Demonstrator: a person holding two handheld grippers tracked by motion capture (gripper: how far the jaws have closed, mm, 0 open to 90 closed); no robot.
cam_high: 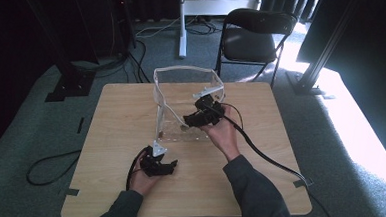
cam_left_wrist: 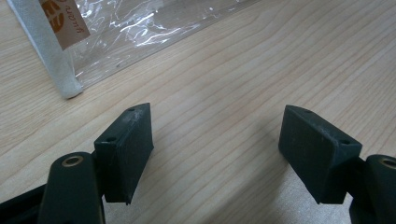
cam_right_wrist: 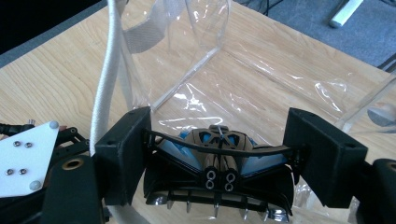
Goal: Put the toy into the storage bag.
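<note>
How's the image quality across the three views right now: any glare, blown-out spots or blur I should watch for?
High view: sunlight blows out the floor at right; the left is dark; the clear bag is faint. Left gripper view: sharp, crinkle glints on the plastic, soft shadows under the open jaws. Right gripper view: reflections streak the bag walls; the clip it holds is sharp.

The left gripper [cam_high: 160, 165] rests low near the person's side of the surface, held in the left hand [cam_high: 143, 178], jaws spread wide with nothing between them. The right gripper [cam_high: 203, 114] reaches farther forward in the right hand [cam_high: 224, 133], forearm angled inward, its jaws closed on a black spiked clip [cam_right_wrist: 219, 179] held crosswise between the pads.
</note>
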